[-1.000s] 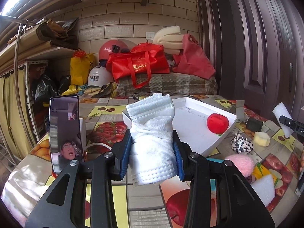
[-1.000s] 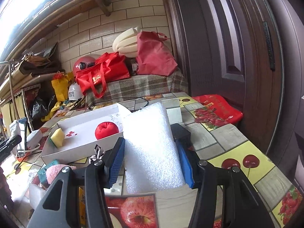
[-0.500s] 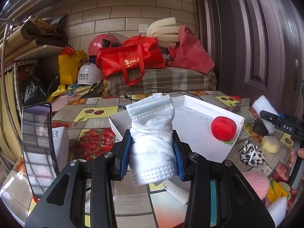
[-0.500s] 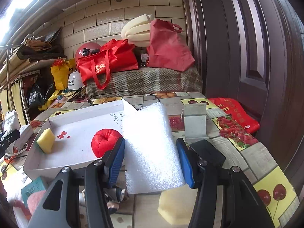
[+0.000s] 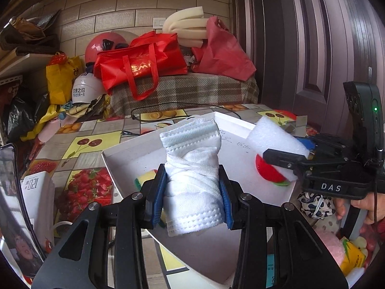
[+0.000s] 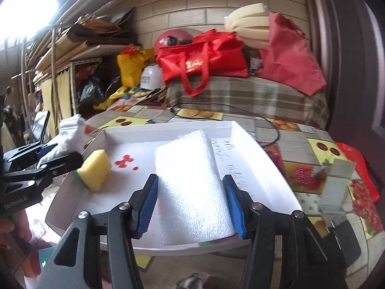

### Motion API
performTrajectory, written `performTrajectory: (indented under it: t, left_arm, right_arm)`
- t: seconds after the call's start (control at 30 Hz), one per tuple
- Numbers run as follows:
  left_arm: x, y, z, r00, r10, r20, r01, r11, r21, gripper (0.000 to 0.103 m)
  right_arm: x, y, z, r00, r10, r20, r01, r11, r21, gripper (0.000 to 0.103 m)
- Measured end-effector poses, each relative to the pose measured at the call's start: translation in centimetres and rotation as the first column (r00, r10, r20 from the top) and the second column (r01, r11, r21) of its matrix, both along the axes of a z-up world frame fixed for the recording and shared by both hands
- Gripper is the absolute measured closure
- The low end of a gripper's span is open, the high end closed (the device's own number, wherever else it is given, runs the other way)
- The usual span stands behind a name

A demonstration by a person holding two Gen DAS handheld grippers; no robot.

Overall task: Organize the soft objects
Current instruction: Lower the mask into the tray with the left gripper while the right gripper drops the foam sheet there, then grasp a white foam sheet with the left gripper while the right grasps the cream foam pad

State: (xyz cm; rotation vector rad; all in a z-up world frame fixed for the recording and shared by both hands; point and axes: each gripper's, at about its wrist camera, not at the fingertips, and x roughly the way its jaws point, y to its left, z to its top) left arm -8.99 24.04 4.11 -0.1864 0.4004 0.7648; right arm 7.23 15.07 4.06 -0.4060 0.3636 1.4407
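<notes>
My left gripper (image 5: 192, 192) is shut on a rolled white towel (image 5: 192, 168) and holds it above the near left part of the white tray (image 5: 115, 154). My right gripper (image 6: 190, 204) is shut on a white foam block (image 6: 190, 180) and holds it over the tray (image 6: 264, 154). It also shows in the left wrist view (image 5: 288, 161), coming in from the right with the foam block (image 5: 272, 137). A yellow sponge (image 6: 95, 169) lies in the tray's left part. A red ball (image 5: 267, 171) lies in the tray, half hidden under the right gripper.
A leopard-print scrunchie (image 5: 315, 204), a pink puff (image 5: 329, 245) and a yellow packet (image 5: 353, 255) lie right of the tray. A phone (image 5: 14, 204) and a white box (image 5: 36, 187) stand at the left. A grey block (image 6: 336, 187) stands right of the tray. Bags are piled at the back.
Both grippers have moved in over the tray with their loads. The right gripper now shows large in the left wrist view, above the red ball.
</notes>
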Motion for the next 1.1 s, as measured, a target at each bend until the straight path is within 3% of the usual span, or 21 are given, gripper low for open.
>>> performTrajectory:
  t: [0.2,0.27,0.33,0.43,0.53,0.83,1.1]
  left_arm:
    - [0.2,1.4,-0.5,1.000,0.019,0.001,-0.019,0.997,-0.075,0.062]
    - [-0.2,1.5,-0.4,0.999,0.037,0.019,-0.035,0.996,-0.078,0.044]
    - [-0.4,1.1,-0.3,0.999,0.039,0.030,-0.038,0.998,-0.057,0.015]
    - [-0.2,0.2,0.0,0.999,0.040,0.025,-0.039,0.999,-0.009,0.000]
    - [-0.3,-0.2,0.2,0.999,0.046,0.030,-0.046,0.999,0.015,0.000]
    - [-1.3,-0.1,0.4,0.994,0.084,0.077,-0.085,0.996,0.015,0.000]
    - [-2.3,-1.1,0.5,0.994,0.046,0.100,-0.050,0.998,0.033,0.000]
  right_arm:
    - [-1.2,2.6,-0.7,0.999,0.037,0.017,-0.036,0.997,-0.062,0.044]
    - [-1.0,2.5,-0.6,1.000,0.016,0.014,-0.015,0.999,-0.050,0.014]
    - [-1.0,1.9,-0.4,1.000,0.001,0.017,0.000,1.000,-0.021,0.012]
    - [-0.9,1.3,-0.1,1.000,-0.012,0.017,0.012,1.000,0.007,0.012]
    - [-0.6,1.0,0.1,0.999,-0.032,0.008,0.032,0.999,0.032,0.000]
    - [1.0,-1.2,0.5,0.993,-0.102,-0.054,0.106,0.991,0.081,0.000]
    - [3.3,-5.4,0.6,0.971,-0.210,-0.118,0.222,0.970,0.097,0.000]
